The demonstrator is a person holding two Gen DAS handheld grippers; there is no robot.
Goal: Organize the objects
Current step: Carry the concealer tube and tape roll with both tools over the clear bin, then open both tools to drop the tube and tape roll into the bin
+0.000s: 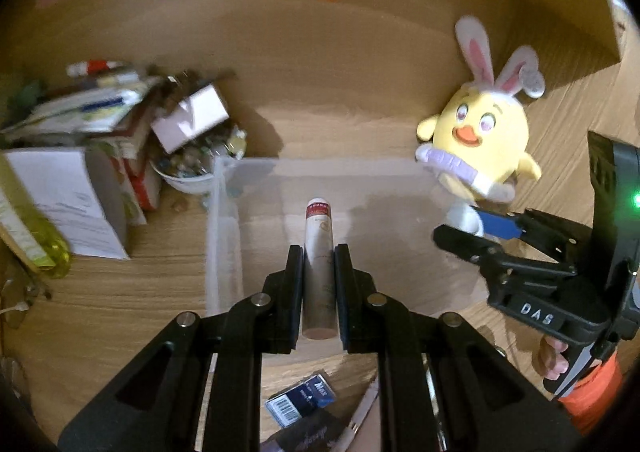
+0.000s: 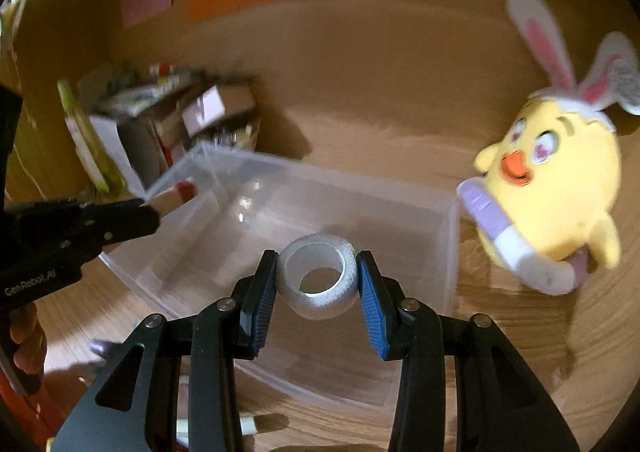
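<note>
My left gripper (image 1: pixel 318 256) is shut on a slim beige tube with a red-and-white cap (image 1: pixel 318 252), held above the clear plastic bin (image 1: pixel 224 236). In the right wrist view the left gripper (image 2: pixel 160 208) shows at the bin's left rim with the tube's red tip (image 2: pixel 186 190) sticking out. My right gripper (image 2: pixel 318 264) is shut on a white roll of bandage tape (image 2: pixel 320 292), held over the bin (image 2: pixel 452 252). In the left wrist view the right gripper (image 1: pixel 476 230) sits at the bin's right corner with the roll (image 1: pixel 464 218) partly hidden.
A yellow chick plush with bunny ears (image 1: pixel 484 140) (image 2: pixel 552 196) stands right of the bin. A heap of boxes, papers and a bowl of small items (image 1: pixel 120 140) lies to the left. A blue box and pens (image 1: pixel 304 400) lie near me. A wooden wall stands behind.
</note>
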